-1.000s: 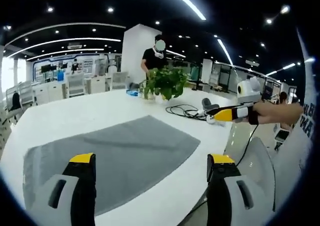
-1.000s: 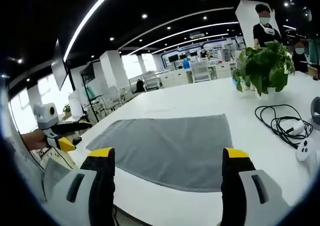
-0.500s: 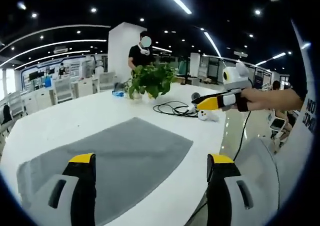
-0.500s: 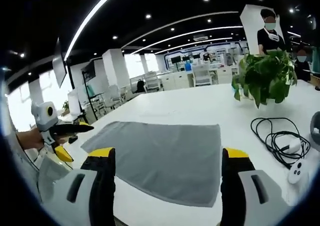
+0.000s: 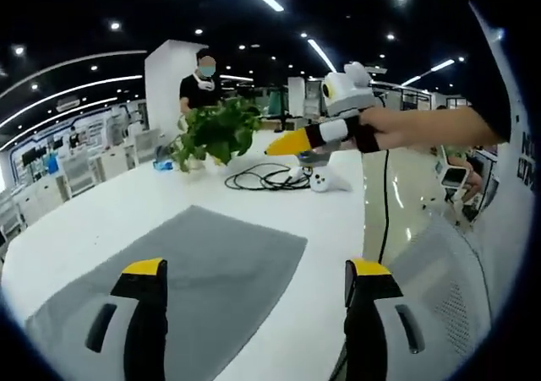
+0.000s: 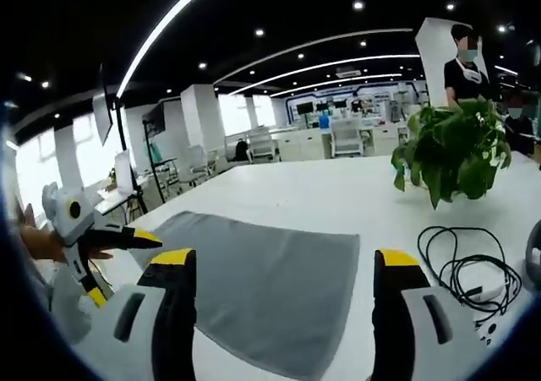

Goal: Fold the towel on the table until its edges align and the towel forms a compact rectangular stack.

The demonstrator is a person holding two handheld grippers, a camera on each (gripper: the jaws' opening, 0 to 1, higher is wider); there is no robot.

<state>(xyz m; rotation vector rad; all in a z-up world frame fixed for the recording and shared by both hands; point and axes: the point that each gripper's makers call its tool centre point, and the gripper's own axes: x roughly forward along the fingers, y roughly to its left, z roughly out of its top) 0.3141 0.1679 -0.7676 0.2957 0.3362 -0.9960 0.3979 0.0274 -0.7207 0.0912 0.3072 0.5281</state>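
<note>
While the grey towel point(image 5: 182, 288) lies flat and unfolded on the white table point(image 5: 93, 212), our left gripper point(image 5: 254, 313) and right gripper point(image 6: 283, 301) hover spread and empty; we risk pinching one layer crookedly, skewing the edges.

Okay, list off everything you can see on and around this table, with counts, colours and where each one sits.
towel: one, grey, spread flat on the table
table: one, white
potted plant: one, green, far side of the table
cable: one, black, coiled beside the plant
controller: one, white, by the cable
bystander: one, black top, behind the plant
left gripper: yellow-tipped, open, above the towel
right gripper: yellow-tipped, open, above the towel
</note>
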